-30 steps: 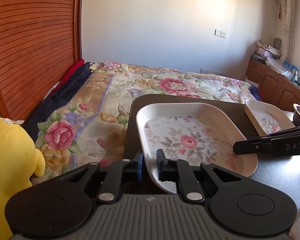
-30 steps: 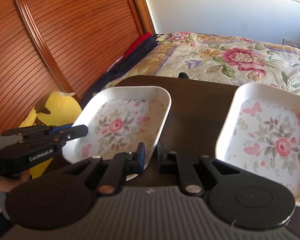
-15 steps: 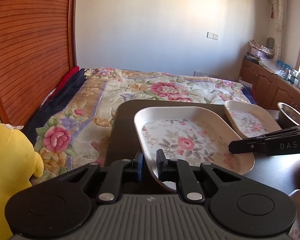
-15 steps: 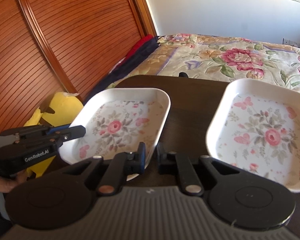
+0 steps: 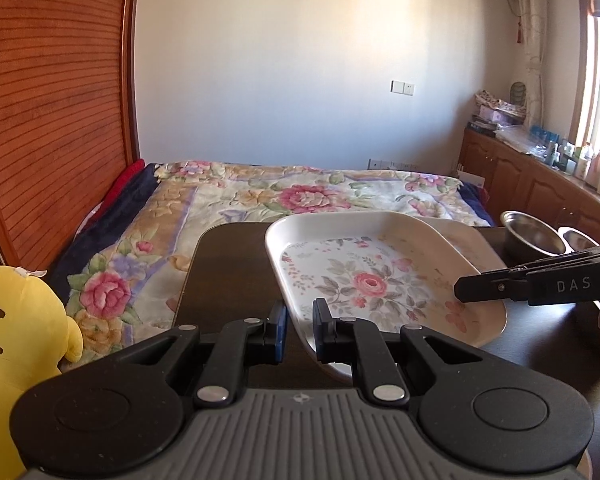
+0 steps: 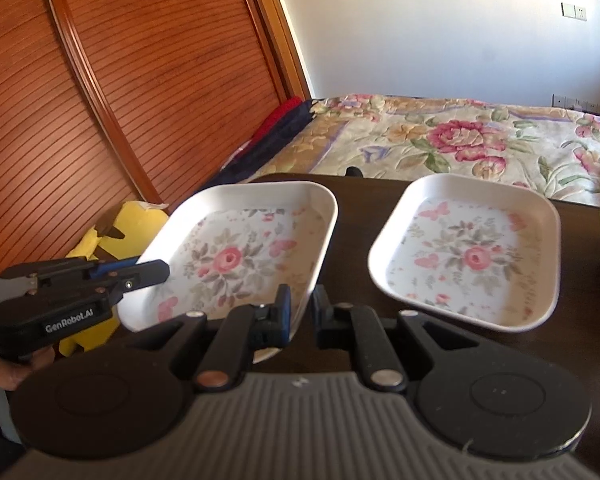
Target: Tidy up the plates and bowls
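Observation:
A white rectangular plate with a rose print (image 5: 380, 280) (image 6: 240, 256) hangs tilted just above the dark table (image 6: 360, 216). My left gripper (image 5: 300, 326) (image 6: 166, 270) is shut on its near-left rim. My right gripper (image 6: 300, 312) (image 5: 458, 290) is shut on the opposite rim. A second plate of the same print (image 6: 472, 252) lies flat on the table to the right; in the left wrist view the held plate partly covers that second plate (image 5: 464, 240). Two steel bowls (image 5: 532, 236) (image 5: 580, 240) stand at the table's far right.
A bed with a floral quilt (image 5: 300, 200) lies beyond the table. A yellow plush toy (image 5: 20, 340) sits at the left below the table edge, in front of a slatted wooden door (image 6: 120, 100). A person's hand (image 6: 0, 372) holds the left gripper.
The plate held by both grippers has risen and moved right toward the second plate, which it now overlaps in the left wrist view. Both grips stayed shut.

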Demonstrator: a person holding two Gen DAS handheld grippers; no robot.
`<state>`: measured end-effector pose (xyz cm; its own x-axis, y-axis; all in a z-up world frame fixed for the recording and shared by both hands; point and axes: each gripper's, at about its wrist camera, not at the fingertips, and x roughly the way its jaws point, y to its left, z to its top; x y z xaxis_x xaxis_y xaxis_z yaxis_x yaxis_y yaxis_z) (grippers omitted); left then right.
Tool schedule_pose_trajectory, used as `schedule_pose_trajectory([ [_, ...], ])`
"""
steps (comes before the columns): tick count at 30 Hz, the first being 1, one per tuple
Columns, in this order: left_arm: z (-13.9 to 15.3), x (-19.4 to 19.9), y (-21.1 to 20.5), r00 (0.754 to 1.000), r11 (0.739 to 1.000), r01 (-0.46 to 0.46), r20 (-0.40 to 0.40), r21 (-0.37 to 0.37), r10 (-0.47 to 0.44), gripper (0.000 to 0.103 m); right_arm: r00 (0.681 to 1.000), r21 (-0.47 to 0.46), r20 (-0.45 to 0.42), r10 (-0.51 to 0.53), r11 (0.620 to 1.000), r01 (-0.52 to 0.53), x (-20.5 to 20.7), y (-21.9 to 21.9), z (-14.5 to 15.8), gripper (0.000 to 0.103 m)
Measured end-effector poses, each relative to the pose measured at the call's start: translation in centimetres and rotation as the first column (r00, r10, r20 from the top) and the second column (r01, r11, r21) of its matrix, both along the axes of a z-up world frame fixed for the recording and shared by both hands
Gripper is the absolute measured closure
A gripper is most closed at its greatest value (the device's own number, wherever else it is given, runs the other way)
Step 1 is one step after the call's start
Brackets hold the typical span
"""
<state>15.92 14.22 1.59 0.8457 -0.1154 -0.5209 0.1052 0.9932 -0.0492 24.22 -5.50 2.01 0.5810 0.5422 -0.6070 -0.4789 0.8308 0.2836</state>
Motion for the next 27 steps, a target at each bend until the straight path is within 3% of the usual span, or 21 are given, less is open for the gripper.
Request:
schedule_pose_trajectory([
  [27, 0.4, -9.3, -5.8, 0.997, 0.997, 0.072, 0.036, -0.008, -0.072, 0.087, 0.996, 0.063, 0.072, -0.059, 0.997, 0.054, -9.4, -7.9, 0.8, 0.091],
])
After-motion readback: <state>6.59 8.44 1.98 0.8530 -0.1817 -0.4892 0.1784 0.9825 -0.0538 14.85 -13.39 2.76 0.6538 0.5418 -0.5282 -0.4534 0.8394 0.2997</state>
